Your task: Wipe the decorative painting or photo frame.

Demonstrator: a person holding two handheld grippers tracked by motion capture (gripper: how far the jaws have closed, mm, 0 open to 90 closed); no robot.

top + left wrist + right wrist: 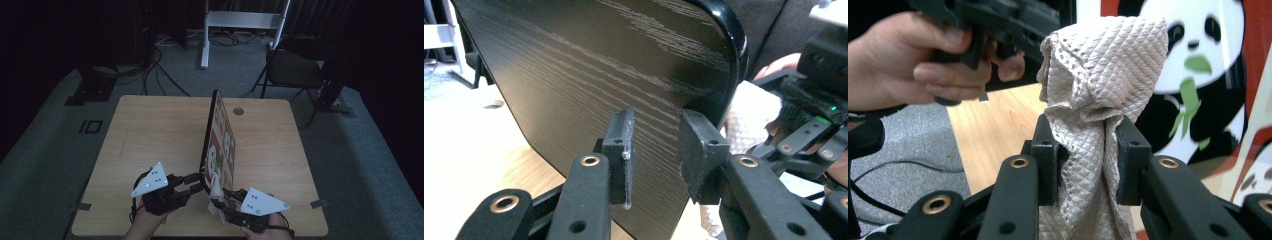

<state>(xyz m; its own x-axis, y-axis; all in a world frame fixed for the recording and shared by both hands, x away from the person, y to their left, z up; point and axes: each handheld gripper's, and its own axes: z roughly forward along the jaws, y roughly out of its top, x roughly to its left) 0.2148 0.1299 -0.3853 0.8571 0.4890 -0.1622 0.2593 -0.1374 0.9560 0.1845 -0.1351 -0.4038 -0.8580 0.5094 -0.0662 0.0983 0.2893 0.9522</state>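
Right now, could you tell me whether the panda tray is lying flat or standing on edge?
Standing on edge: the panda tray rises steeply from the table, its near corner by the left gripper.

A folding chair is standing on the grey carpet far beyond the right gripper, with a white frame and cables lying beyond the counter.

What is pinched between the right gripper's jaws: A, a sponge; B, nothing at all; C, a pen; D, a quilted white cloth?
D: in the right gripper view the right gripper has its jaws pressed on a bunched cloth with a diamond-quilted weave, held up in front of the tray with the panda picture.
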